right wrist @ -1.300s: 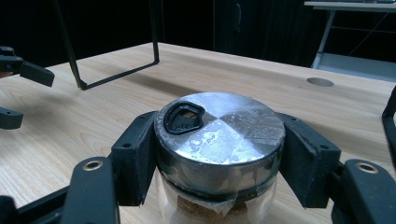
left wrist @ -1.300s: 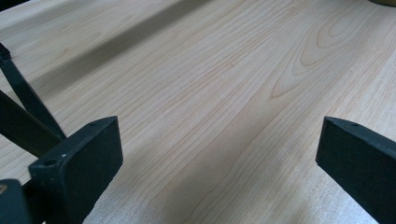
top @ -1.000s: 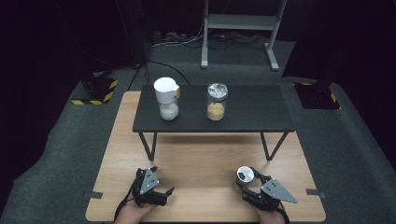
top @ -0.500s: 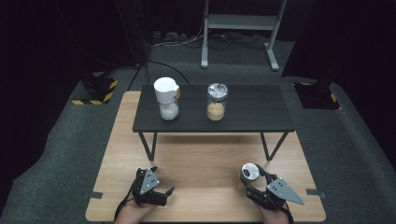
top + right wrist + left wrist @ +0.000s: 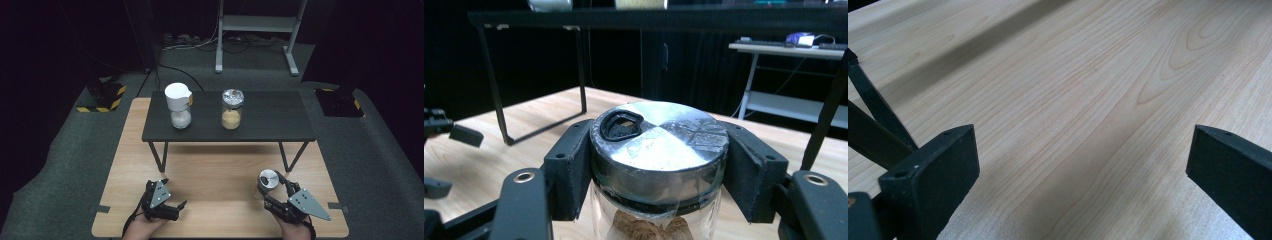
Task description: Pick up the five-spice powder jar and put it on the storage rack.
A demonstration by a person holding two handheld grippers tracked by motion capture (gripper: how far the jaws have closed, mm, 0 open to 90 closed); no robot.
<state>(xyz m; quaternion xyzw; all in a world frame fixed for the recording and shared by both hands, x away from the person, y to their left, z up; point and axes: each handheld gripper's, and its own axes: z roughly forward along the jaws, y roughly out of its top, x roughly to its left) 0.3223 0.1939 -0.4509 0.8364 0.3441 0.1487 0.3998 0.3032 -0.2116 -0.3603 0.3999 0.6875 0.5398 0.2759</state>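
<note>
One round metal-lidded glass jar (image 5: pixel 659 150), right hand-held gripper (image 5: pixel 659 172) clamped.

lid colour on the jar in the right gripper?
Silver metal, with a black ring-shaped mark on top: lid of the jar. Right gripper view shows it best.

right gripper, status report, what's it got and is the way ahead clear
Right gripper shut on the glass jar, jaws clamping its metal lid. Left gripper open over the wooden table. Black shelf ahead carries two more jars.

A low black bench (image 5: pixel 270 122) on the wooden table (image 5: pixel 215 170) carries two jars (image 5: pixel 232 109).
</note>
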